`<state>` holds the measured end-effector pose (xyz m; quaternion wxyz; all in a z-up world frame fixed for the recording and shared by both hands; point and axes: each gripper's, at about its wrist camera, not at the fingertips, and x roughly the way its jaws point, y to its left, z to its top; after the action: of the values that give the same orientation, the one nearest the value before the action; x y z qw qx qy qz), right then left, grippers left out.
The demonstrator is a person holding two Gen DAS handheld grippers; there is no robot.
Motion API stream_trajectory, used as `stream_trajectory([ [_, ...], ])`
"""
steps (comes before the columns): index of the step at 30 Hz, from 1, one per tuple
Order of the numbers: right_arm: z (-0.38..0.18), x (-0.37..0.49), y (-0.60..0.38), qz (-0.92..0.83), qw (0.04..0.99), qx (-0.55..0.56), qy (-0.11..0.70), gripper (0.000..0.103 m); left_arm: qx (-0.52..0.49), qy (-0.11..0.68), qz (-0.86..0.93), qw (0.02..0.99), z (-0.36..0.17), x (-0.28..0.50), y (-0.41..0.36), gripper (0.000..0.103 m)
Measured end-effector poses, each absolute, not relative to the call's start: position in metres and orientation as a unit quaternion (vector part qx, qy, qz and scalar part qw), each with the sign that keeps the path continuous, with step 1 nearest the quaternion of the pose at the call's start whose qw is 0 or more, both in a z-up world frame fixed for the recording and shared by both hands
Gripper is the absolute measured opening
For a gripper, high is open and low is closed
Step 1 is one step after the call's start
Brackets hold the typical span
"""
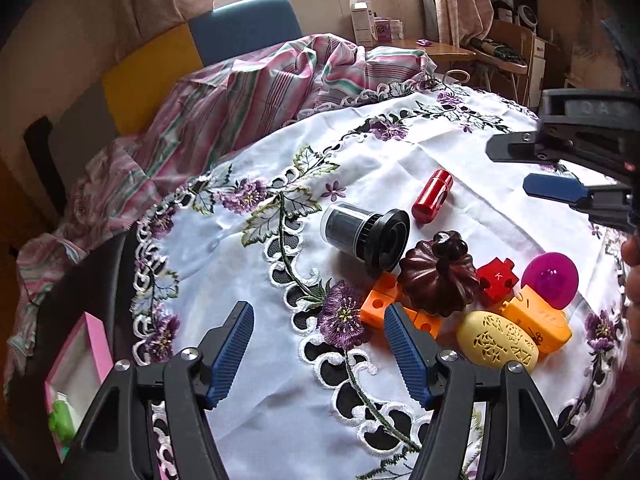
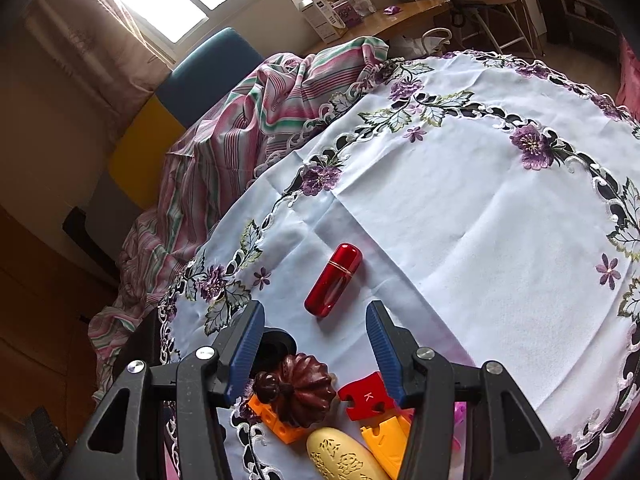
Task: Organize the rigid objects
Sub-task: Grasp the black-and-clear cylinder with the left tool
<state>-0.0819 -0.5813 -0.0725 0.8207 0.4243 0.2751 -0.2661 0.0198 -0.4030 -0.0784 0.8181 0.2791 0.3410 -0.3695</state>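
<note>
On the embroidered white tablecloth [image 1: 400,152] lies a cluster of objects: a red cylinder [image 1: 432,195] [image 2: 333,279], a black lens-like canister [image 1: 366,236], a dark brown pumpkin-shaped piece [image 1: 438,280] [image 2: 300,390], a red puzzle block [image 1: 497,280] [image 2: 366,396], orange blocks [image 1: 378,304] [image 2: 276,416], a yellow carved oval [image 1: 496,340] [image 2: 340,454], an orange piece [image 1: 538,322] [image 2: 386,440] and a magenta disc [image 1: 550,280]. My left gripper [image 1: 320,356] is open and empty, left of the cluster. My right gripper [image 2: 316,348] is open above the cluster; it also shows in the left wrist view [image 1: 516,168].
A striped pink cloth [image 1: 240,96] is bunched at the table's far left edge. A pink box [image 1: 80,364] with a green item sits low left, off the table. A blue and yellow chair [image 1: 244,28] and a wooden desk [image 1: 432,46] stand behind.
</note>
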Motion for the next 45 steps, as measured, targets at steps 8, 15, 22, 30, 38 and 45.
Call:
stream_trajectory([
  [8,-0.075,-0.079,-0.581,-0.254,0.82,0.43,0.28,0.054,0.169,0.409,-0.379,0.813,-0.077,0.064,-0.381,0.069],
  [15,-0.076,-0.079,-0.58,-0.246,0.82,0.434,0.283,0.054,0.145,0.448,-0.38,0.796,-0.086,0.089,-0.383,0.069],
  [22,-0.078,-0.079,-0.581,-0.244,0.816,0.439,0.285,0.054,0.11,0.528,-0.393,0.745,-0.1,0.112,-0.432,0.07],
  [30,-0.082,-0.074,-0.579,-0.233,0.814,0.442,0.295,0.054,0.02,0.605,-0.37,0.705,-0.124,0.146,-0.468,0.071],
  [38,-0.083,-0.077,-0.58,-0.229,0.813,0.451,0.289,0.054,-0.062,0.632,-0.36,0.683,-0.125,0.156,-0.472,0.072],
  [45,-0.087,-0.079,-0.582,-0.217,0.807,0.471,0.283,0.054,-0.006,0.592,-0.371,0.716,-0.112,0.147,-0.515,0.078],
])
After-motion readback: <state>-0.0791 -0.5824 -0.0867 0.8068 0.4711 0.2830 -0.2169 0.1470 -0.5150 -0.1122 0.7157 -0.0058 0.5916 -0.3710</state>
